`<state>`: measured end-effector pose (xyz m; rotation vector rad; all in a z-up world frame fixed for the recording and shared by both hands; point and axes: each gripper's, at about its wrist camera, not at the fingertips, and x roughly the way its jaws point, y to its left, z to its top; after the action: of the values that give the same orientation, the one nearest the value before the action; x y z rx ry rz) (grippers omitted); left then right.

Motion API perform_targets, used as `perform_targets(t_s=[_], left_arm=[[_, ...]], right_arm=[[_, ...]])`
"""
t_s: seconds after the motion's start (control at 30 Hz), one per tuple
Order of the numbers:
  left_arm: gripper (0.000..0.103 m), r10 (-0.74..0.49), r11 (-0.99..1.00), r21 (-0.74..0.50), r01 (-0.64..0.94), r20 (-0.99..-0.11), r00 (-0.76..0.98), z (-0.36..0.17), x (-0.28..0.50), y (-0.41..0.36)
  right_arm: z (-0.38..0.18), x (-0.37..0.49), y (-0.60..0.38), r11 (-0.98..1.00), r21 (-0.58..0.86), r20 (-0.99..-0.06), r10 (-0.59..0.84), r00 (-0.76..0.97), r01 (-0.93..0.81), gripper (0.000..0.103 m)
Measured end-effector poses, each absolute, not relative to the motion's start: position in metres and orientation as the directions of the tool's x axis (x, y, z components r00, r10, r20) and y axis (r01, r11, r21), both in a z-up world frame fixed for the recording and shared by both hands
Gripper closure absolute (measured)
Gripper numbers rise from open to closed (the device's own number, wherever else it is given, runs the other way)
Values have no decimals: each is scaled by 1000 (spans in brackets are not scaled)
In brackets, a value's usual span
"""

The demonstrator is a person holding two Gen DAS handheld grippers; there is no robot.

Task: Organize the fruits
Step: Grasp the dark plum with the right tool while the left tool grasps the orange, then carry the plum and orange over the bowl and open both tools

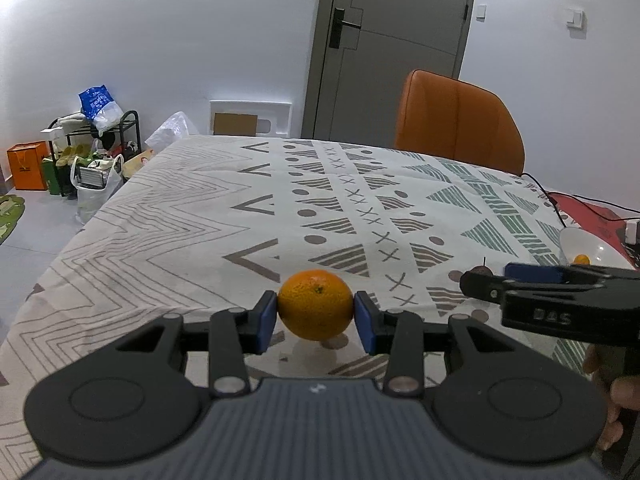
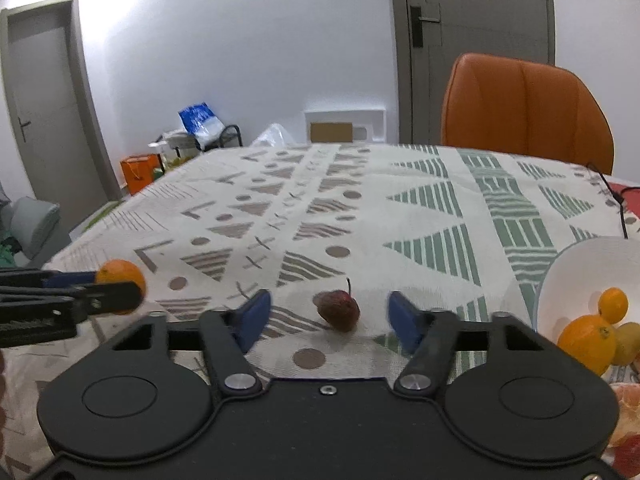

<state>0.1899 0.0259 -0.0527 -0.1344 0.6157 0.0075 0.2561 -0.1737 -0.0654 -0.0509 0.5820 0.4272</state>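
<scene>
The left gripper (image 1: 315, 322) clenched an orange (image 1: 315, 305); the right gripper (image 2: 328, 316) straddled a dark stemmed fruit (image 2: 338, 309) lying centred between its released jaws, untouched.

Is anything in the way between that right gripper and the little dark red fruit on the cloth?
Nothing visible. The dark red fruit lies on the tablecloth between the right gripper fingers, which do not touch it, with only bare cloth around it.

The letters "DAS" stand in relief on the black body of the right tongs (image 1: 480, 280).
</scene>
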Motion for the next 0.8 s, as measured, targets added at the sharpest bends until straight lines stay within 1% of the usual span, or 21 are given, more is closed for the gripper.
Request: perform_targets(t_s=[0.03,0.07,0.23,0.47,0.8], left_arm=[[63,-35,991,-126,-45,-575,817,-53,190,26],[63,-38,991,-129,-44,-574,818,-53,190,25],[63,-50,990,-136,-33,-567,822,-51,191,22],[63,-70,992,-123,1,-562,824,-47,194,7],[63,-134,990,-118,82,-560,818,-44,198,-31]], right_arm=[[-67,258,-173,914,68,-554,367,747,-399,75],[-70,260,-172,917,66,-569,358,740,-393,82],[-64,246,-179,915,74,-531,374,761,-398,82],[-55,225,-194,920,99,-499,375,781,-378,82],[-39,208,-228,940,108,-449,336,828,-323,82]])
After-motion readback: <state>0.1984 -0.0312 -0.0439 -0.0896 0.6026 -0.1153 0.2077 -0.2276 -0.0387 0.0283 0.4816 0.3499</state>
